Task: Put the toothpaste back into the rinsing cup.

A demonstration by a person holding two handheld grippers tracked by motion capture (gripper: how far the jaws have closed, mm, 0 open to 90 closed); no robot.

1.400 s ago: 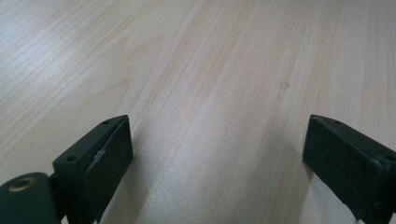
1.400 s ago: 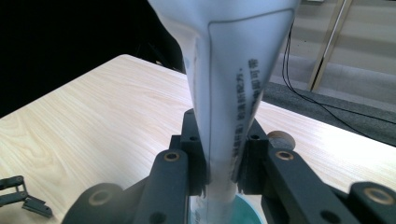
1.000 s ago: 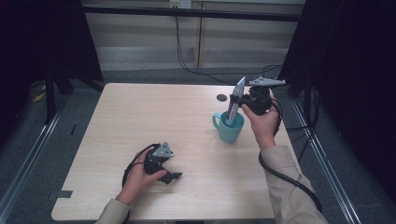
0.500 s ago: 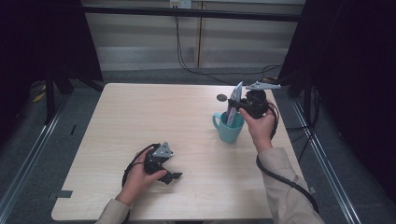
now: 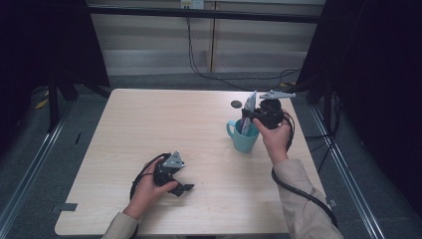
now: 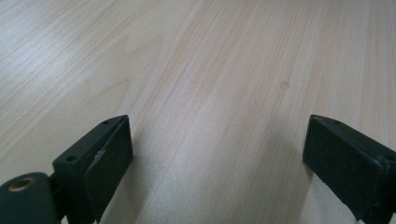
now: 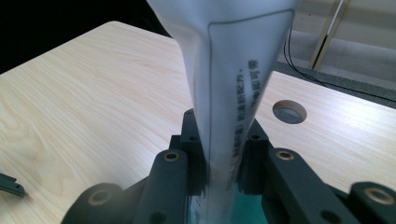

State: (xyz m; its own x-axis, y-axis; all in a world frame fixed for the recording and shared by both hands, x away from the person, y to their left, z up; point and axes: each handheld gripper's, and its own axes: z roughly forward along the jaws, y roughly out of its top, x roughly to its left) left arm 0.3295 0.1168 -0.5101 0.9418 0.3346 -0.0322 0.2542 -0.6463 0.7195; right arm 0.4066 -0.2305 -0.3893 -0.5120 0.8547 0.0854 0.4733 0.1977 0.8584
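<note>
A line of small dark printed characters runs down the white packet [image 7: 233,93], too blurred to read.

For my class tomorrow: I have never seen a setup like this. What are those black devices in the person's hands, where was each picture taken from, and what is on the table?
A person sits at a wooden table and holds a hand-operated claw in each hand. One picture looks down from above. The other two come from small cameras riding on each claw, looking along its black jaws. The left claw rests low over bare wood, its jaws wide apart with nothing between them. The right claw is shut on a flat white packet with printed text, held upright with its lower end over or in a teal mug. Near the mug there is a round hole in the tabletop.
</note>
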